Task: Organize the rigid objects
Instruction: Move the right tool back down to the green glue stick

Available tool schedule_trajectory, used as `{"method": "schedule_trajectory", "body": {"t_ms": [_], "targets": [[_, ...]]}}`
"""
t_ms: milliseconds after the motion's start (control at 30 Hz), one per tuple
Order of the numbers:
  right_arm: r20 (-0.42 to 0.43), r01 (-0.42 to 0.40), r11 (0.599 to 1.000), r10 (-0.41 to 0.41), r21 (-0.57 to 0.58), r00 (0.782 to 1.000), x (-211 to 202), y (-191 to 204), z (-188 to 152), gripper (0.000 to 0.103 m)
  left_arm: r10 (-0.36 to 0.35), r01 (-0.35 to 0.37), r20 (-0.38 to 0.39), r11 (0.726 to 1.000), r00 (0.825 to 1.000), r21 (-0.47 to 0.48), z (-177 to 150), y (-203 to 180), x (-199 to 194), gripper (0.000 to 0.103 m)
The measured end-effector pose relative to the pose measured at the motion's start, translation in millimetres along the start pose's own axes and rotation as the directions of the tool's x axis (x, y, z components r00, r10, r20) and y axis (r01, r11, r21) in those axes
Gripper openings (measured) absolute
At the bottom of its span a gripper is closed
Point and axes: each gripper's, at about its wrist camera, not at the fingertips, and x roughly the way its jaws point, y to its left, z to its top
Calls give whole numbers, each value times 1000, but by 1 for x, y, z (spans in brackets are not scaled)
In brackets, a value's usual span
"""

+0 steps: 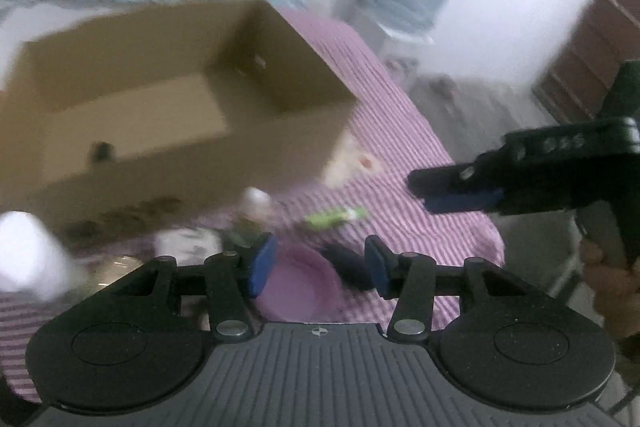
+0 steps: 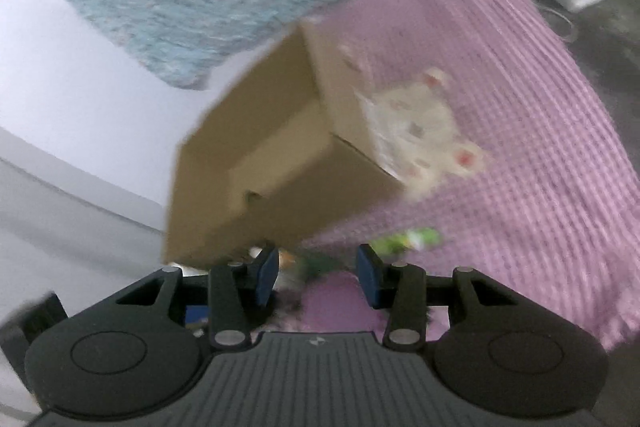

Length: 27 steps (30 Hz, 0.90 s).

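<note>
Both grippers, left (image 1: 320, 263) and right (image 2: 318, 275), hang parted and empty; I'm hovering beside the open brown cardboard box (image 1: 160, 87), presumably my drop-off.

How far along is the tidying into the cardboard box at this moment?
Barely started: the cardboard box holds only one small dark item. Both the left gripper and right gripper are open and empty. The purple plate, green packet and white cup remain on the table.

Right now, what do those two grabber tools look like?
Both are black plastic. The left gripper and the right gripper each have blue pads on the jaws, two round black discs, silver pivot bolts, and a ribbed grey middle with a small cross mark. A bare hand holds the right one's handle.
</note>
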Motion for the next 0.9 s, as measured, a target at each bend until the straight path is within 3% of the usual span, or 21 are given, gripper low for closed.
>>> {"method": "schedule_trajectory", "body": {"t_ms": [167,267,467,600,767,900], "targets": [[-59,23,999,-20,43,998,19,-38,-18,41,-39,45,-105,998,994,50,-9,-21,36,45],[-83,34,998,-30,52,996,38,-47,-11,40,-52,62,-151,996,987,61,-14,-30,51,41],[-93,29,999,-26,27,995,54,-54,5,39,-30,44,-171,996,985,74,-9,-34,65,40],[-52,77,985,-86,-152,995,52,-37,18,39,1,13,-157,996,988,88,0,-32,69,40],[-13,133,881,-156,-454,988,73,-6,29,39,20,-8,-152,997,988,79,8,-30,74,38],[-79,76,887,-125,-455,989,99,-11,44,39,25,-15,-152,998,988,66,14,-30,81,38]]}}
